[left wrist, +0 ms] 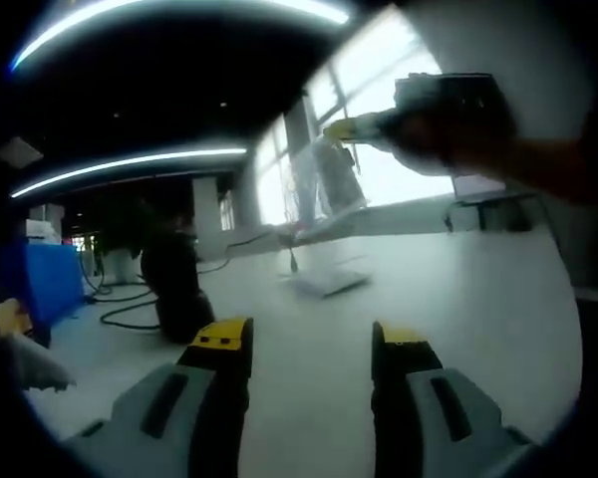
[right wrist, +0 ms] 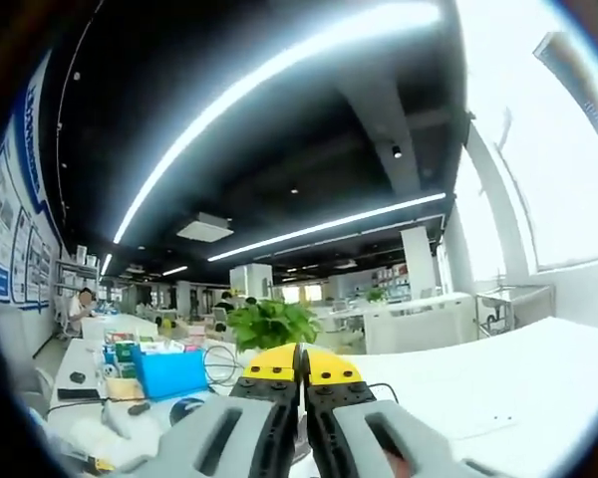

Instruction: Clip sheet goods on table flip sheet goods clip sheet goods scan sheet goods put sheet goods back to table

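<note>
The sheet goods, a clear, shiny packet, hang blurred in the air above the white table. My right gripper comes in from the upper right of the left gripper view, its yellow tips pinching the packet's top edge. In the right gripper view the right gripper has its jaws pressed together, and the packet is hidden between them. My left gripper is low over the table with its jaws wide apart and nothing between them, well short of the packet.
A flat white item lies on the table under the packet. A black object and cables sit to the left. A blue box, a green plant and a seated person are farther off.
</note>
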Demonstrator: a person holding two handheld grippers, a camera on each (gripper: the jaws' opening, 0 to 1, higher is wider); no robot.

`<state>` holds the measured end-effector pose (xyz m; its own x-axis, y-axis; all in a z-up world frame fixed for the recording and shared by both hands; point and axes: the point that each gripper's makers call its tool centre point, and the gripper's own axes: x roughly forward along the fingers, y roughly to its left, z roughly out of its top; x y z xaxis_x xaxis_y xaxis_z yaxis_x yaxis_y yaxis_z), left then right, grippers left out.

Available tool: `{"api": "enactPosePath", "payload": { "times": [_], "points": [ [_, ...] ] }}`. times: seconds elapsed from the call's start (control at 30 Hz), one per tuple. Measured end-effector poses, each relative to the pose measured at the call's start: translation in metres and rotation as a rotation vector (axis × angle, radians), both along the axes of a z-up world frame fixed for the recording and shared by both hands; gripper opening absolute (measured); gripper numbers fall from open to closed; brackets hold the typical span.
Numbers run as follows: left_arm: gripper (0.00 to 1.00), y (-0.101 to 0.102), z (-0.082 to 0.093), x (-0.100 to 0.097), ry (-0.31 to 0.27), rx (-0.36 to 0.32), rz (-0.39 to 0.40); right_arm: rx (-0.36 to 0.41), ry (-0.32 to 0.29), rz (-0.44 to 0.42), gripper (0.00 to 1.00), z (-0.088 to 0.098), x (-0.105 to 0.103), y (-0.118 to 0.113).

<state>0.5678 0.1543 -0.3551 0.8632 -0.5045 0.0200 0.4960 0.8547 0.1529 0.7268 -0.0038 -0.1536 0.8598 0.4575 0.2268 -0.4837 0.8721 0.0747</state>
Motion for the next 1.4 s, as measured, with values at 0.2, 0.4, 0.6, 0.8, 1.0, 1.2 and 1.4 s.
{"api": "enactPosePath", "payload": {
  "times": [0.2, 0.4, 0.6, 0.8, 1.0, 1.2, 1.4],
  "points": [
    [0.40, -0.002, 0.000, -0.001, -0.002, -0.003, -0.011, -0.029, -0.005, -0.009, 0.00, -0.004, 0.012, 0.010],
    [0.40, -0.001, 0.000, 0.000, -0.002, 0.002, -0.009, -0.035, -0.019, -0.037, 0.00, -0.002, 0.019, 0.011],
    [0.40, 0.001, -0.001, 0.002, -0.002, -0.001, -0.010, -0.035, -0.029, -0.057, 0.00, -0.008, 0.025, 0.018],
    [0.40, 0.001, -0.001, 0.002, -0.002, -0.001, -0.012, 0.019, -0.042, -0.072, 0.00, -0.008, 0.031, 0.019],
    [0.40, 0.001, -0.001, 0.002, 0.001, -0.005, -0.011, 0.000, -0.094, -0.079, 0.00, -0.004, 0.032, 0.028],
    [0.40, 0.002, 0.000, 0.003, 0.002, -0.015, -0.007, -0.042, -0.132, -0.097, 0.00, -0.008, 0.036, 0.040],
    [0.40, 0.001, 0.000, 0.002, 0.001, -0.017, -0.009, -0.042, -0.173, -0.108, 0.00, -0.008, 0.033, 0.050]
  ]
}}
